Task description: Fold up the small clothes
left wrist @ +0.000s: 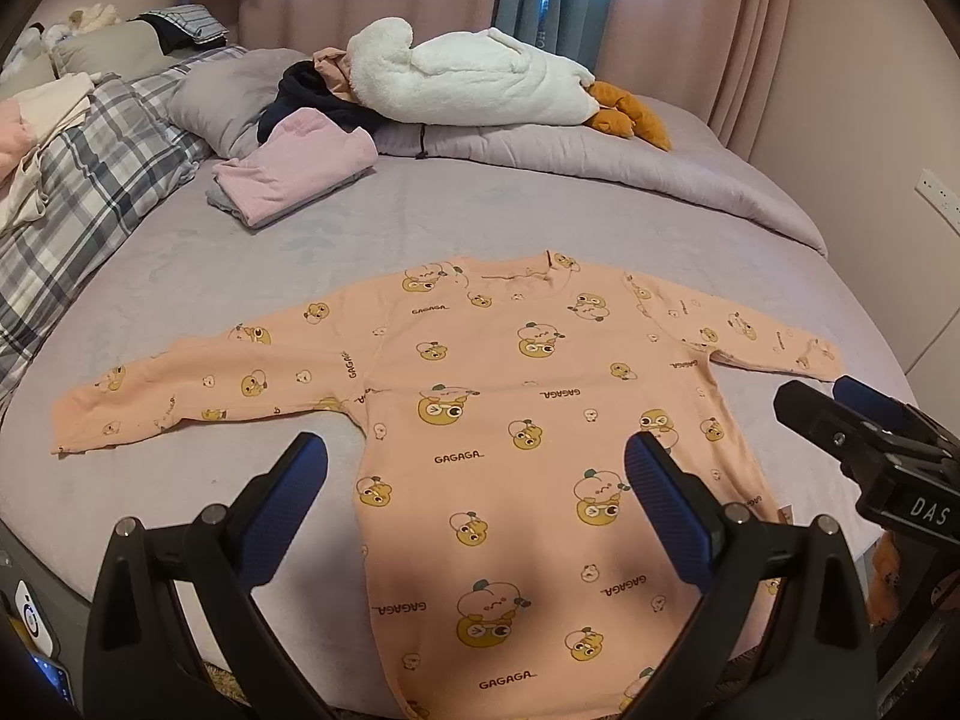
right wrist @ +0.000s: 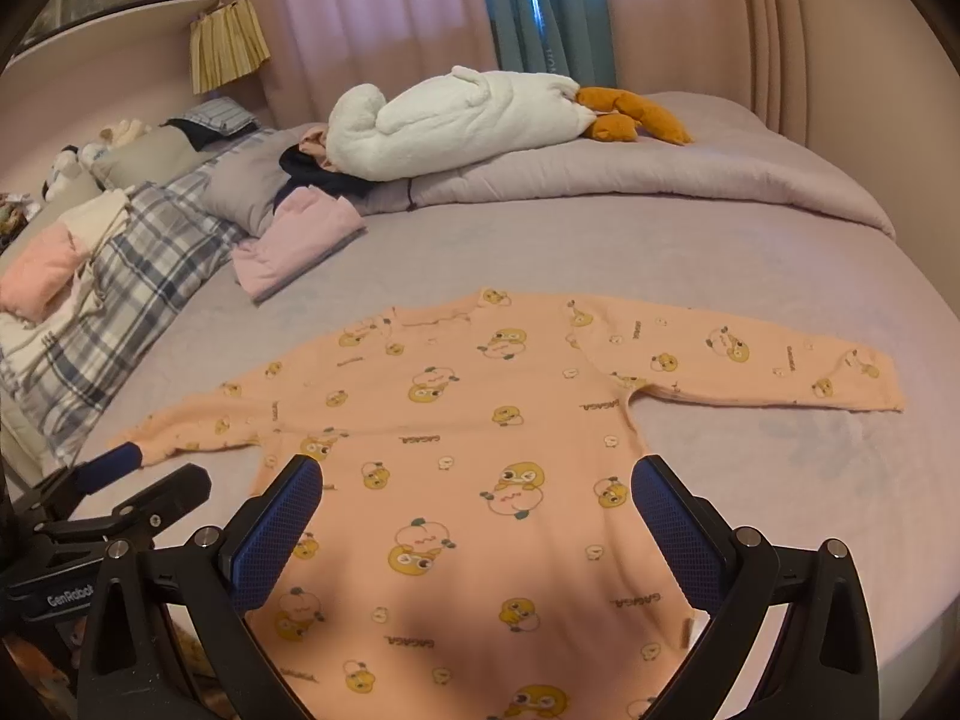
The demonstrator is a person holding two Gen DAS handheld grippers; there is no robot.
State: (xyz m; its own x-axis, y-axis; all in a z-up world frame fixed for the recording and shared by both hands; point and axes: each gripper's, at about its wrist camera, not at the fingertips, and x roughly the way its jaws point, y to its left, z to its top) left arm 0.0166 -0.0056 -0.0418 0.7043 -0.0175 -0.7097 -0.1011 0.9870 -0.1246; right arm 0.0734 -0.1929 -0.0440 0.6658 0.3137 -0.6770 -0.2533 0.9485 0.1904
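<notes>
A small peach long-sleeved top (left wrist: 498,420) printed with yellow ducks and "GAGAGA" lies flat on the lilac bed, both sleeves spread out, its hem toward me. My left gripper (left wrist: 477,468) hovers open above its lower left part, nothing between the blue pads. In the right wrist view the same top (right wrist: 468,450) lies under my right gripper (right wrist: 477,495), which is open and empty over its lower right part. The right gripper also shows at the right edge of the left wrist view, and the left gripper at the lower left of the right wrist view.
A folded pink garment (left wrist: 297,165) lies on the bed (left wrist: 600,216) behind the top. A rolled lilac duvet (left wrist: 630,162) carries a white plush goose (left wrist: 474,75) with orange feet. Plaid bedding (left wrist: 78,192) and pillows with more clothes fill the left side. Curtains (right wrist: 390,12) hang behind.
</notes>
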